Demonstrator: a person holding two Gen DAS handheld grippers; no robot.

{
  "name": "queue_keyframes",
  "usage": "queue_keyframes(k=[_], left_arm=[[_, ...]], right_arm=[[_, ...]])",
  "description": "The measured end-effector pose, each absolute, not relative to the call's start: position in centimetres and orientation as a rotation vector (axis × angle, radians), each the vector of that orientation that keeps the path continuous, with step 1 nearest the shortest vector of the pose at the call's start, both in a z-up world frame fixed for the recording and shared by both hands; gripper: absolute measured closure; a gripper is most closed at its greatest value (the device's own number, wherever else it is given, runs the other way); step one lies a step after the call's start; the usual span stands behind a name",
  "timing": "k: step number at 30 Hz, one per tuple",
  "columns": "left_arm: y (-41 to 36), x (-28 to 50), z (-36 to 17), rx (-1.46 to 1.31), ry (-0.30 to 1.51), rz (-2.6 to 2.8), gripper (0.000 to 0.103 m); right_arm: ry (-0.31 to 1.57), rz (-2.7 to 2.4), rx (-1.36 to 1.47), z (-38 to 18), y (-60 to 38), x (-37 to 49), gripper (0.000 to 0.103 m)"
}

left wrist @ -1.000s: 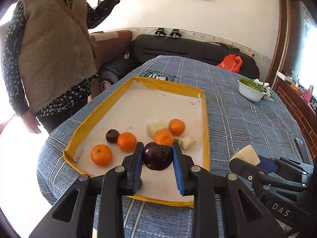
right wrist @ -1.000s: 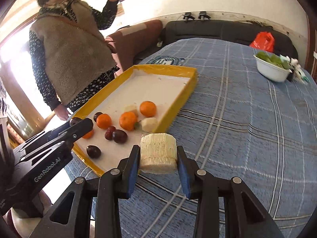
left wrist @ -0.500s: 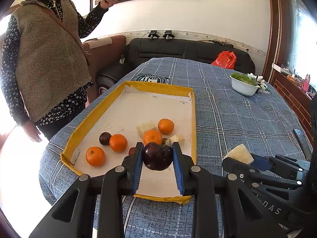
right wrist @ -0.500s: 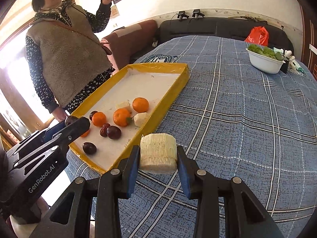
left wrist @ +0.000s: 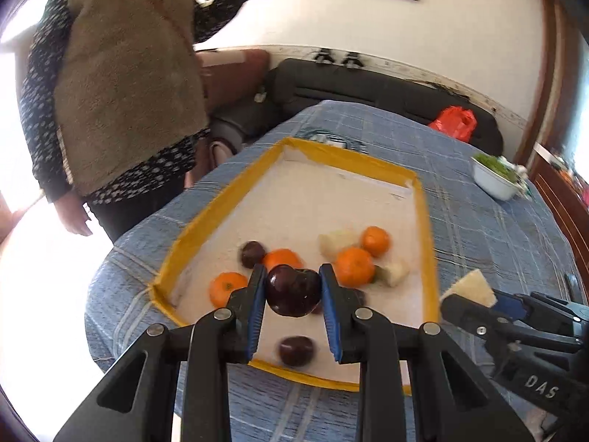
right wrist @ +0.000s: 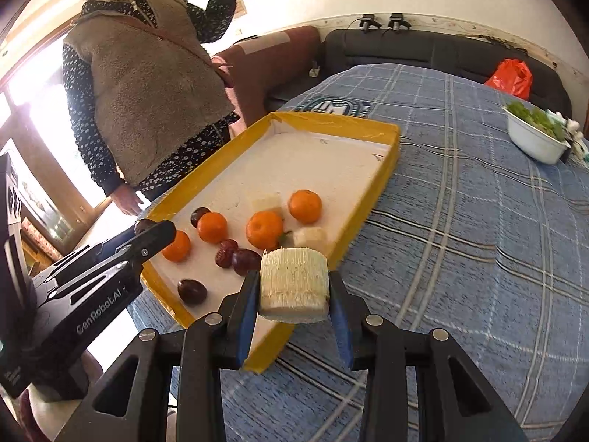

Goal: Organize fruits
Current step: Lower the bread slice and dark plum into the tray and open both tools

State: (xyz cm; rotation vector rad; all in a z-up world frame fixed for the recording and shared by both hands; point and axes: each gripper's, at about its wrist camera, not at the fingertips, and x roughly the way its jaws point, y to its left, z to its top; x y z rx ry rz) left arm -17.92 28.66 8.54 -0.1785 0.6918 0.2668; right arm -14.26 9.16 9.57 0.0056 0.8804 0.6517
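A yellow-rimmed tray lies on the blue plaid table. In it are several oranges, dark plums, pale fruit chunks and a red date. My left gripper is shut on a dark plum above the tray's near end. My right gripper is shut on a pale cut fruit chunk over the tray's near right rim; it also shows in the left wrist view.
A person in a fleece vest stands at the table's left side. A white bowl of greens sits at the far right. A red bag lies on the black sofa behind.
Both grippers have moved forward toward the tray with their fruit still held. The left gripper now hangs over the tray's near end; the right chunk is over the rim.
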Motion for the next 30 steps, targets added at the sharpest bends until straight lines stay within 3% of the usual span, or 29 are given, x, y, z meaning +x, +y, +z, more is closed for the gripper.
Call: queue_keyframes(k=[9,17,25,30], left_arm=[[33.0,-19.1,8.9,-0.245,0.671,0.359,0.075],[33.4,-19.0,8.5,-0.259,0.684,0.342,0.075],[33.7,-18.7,8.3,-0.273,0.682,0.338,0.075],[33.7,-19.1,8.7,-0.269,0.677,0.341,0.075]], right_arm=[[1.017,0.785,-0.055,7.2,17.1,-10.4,0.062],[0.955,0.638,-0.109,8.7,17.0,-7.1,0.063],[1.045,0.838,-0.091,8.5,17.5,-11.6,0.062],[1.032,0.762,-0.137,7.3,19.1,-10.2,0.063]])
